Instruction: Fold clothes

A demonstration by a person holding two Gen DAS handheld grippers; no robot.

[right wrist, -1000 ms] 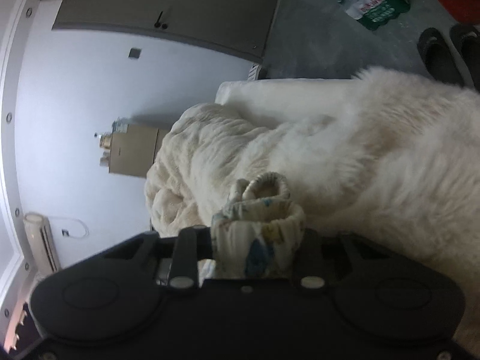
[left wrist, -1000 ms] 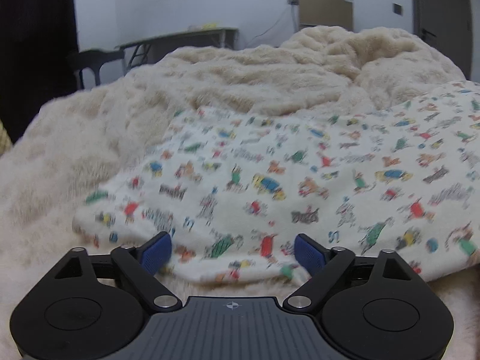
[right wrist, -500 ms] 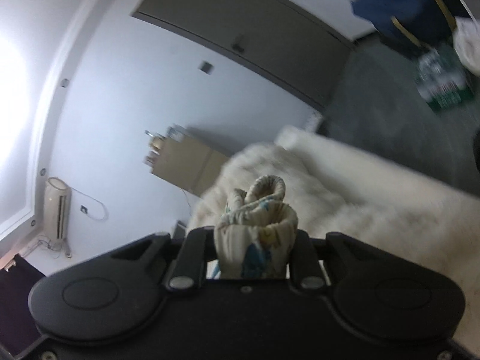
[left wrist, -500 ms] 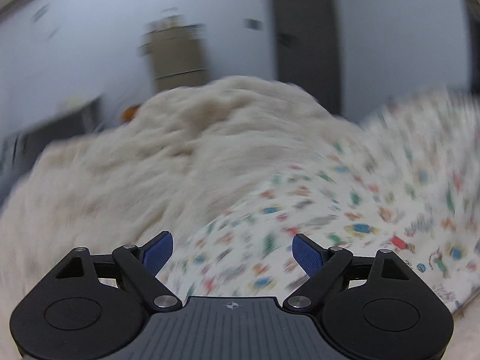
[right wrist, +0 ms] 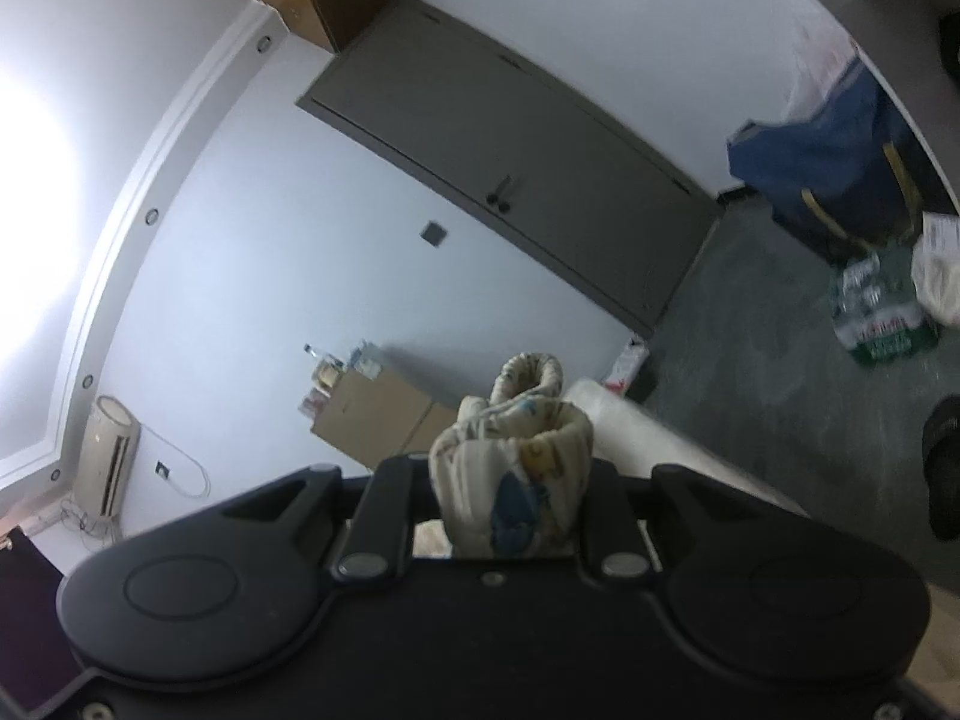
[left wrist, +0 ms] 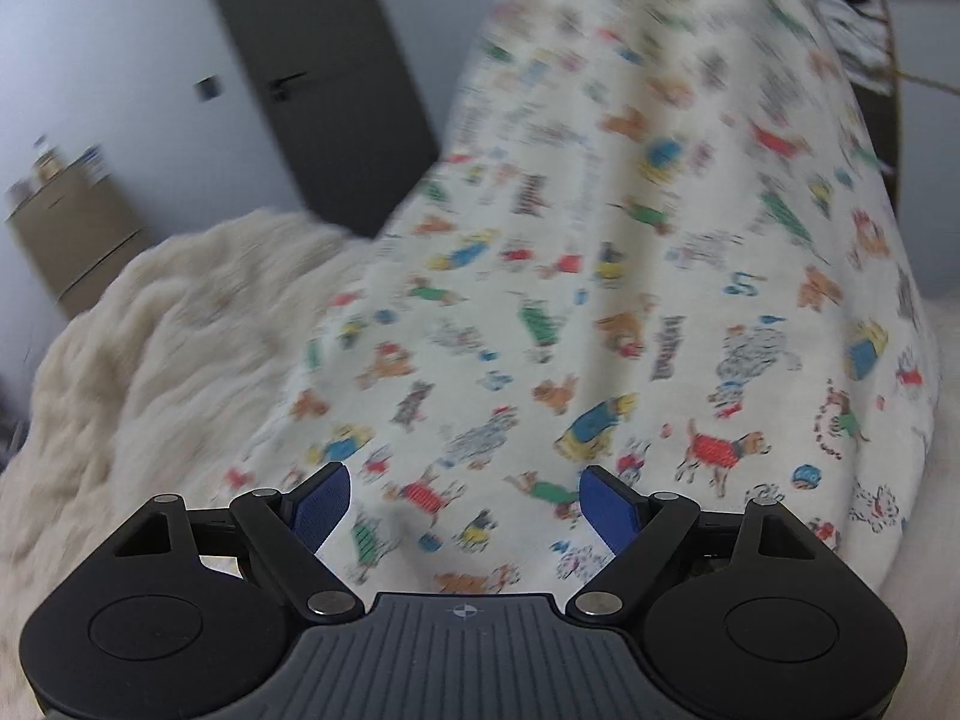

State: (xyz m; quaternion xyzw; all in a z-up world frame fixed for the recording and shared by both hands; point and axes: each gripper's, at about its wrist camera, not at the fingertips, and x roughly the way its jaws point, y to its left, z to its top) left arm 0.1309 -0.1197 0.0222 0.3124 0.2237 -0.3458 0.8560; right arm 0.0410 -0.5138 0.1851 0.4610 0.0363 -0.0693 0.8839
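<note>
Cream, shaggy bedding is seen ahead and to the left of the left gripper, with a grey door set in the pale wall beyond. A white garment printed with small coloured dogs is stretched upward ahead of that gripper, whose blue pads are closing slightly with nothing pinched between them. A bunched edge of the garment is clamped in the nearly closed right gripper.

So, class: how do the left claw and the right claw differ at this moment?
The left claw stands open with nothing between its blue pads, while the right claw is shut on a bunched garment edge. The left faces the printed garment; the right faces a wall. Both are black.
</note>
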